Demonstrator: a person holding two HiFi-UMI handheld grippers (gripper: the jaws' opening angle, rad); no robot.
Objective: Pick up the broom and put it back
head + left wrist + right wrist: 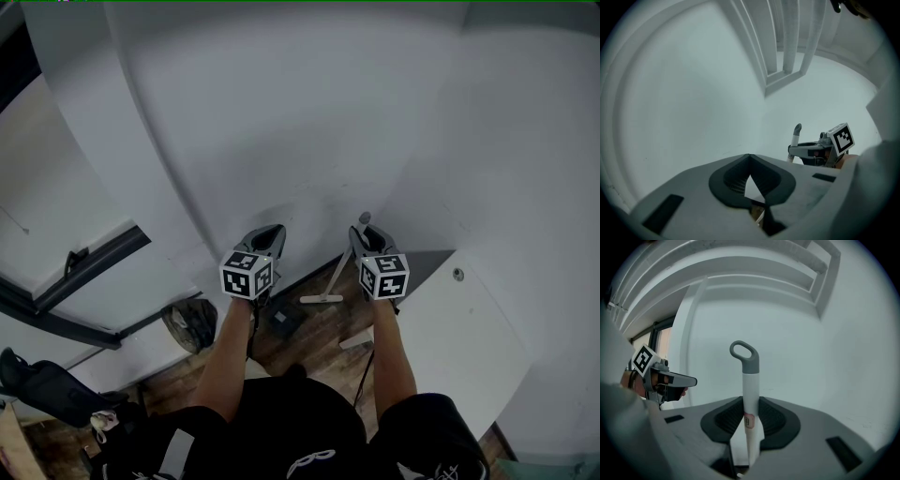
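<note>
Right gripper [751, 400]: 2 jaws closed on the broom [750, 380]. Its white handle stands upright between the pads, with the grey loop end [743, 352] above the jaws. In the head view the handle slants down below the jaws to a flat white bar [322, 299] on the wooden floor [319, 330].

Left gripper [750, 157]: jaws closed tip to tip, nothing between them, level with the right gripper and apart from it.

A white wall [309, 122] faces both jaws, near. A dark bag [191, 323] lies on the floor below the left jaws; its contents cannot be told. A white panel [459, 337] stands beside the right jaws.
</note>
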